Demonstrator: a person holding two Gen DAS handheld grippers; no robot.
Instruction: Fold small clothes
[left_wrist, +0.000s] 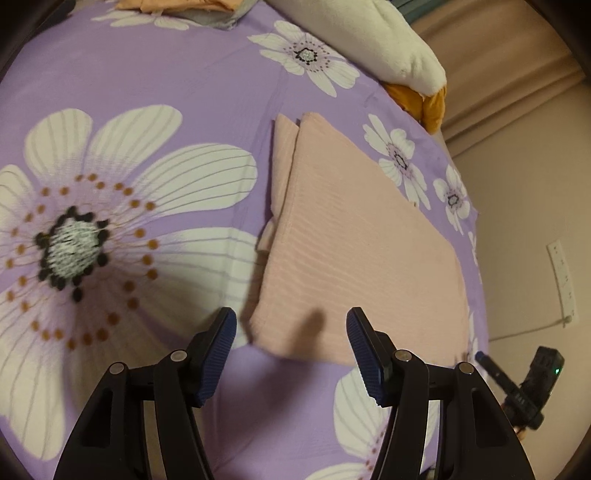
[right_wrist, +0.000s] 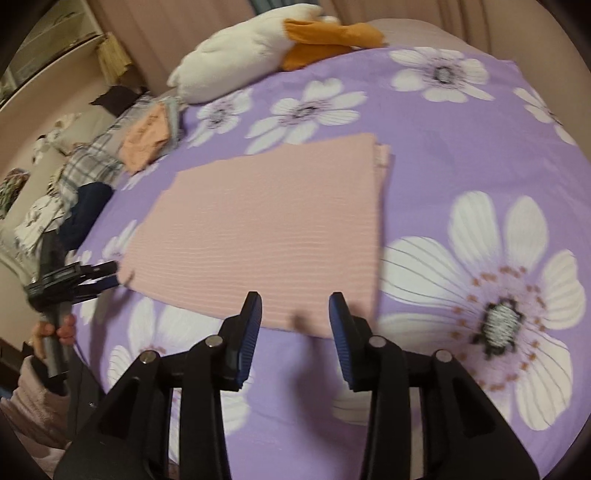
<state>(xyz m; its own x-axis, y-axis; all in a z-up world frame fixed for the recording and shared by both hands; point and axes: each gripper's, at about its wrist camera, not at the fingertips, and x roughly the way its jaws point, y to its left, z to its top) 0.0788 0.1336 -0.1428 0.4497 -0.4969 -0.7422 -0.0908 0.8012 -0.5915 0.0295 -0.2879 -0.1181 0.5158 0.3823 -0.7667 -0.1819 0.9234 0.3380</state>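
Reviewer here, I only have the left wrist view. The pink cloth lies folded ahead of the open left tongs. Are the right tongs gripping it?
Observer: No. The right tongs are open above the pink cloth's near edge, nothing between them.
Operator: What lies left of the cloth, off my frame?
Observer: A heap of clothes, with a plaid piece and a navy one.
Operator: Who holds the left tongs?
Observer: A hand in a fluffy pink sleeve.

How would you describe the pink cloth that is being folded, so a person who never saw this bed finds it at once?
Start from the purple bedsheet with big white flowers. In its middle, nearer than the white and orange plush toy, lies the pink folded cloth. It is flat, ribbed and rectangular, unlike the crumpled clothes pile at the bed's edge.
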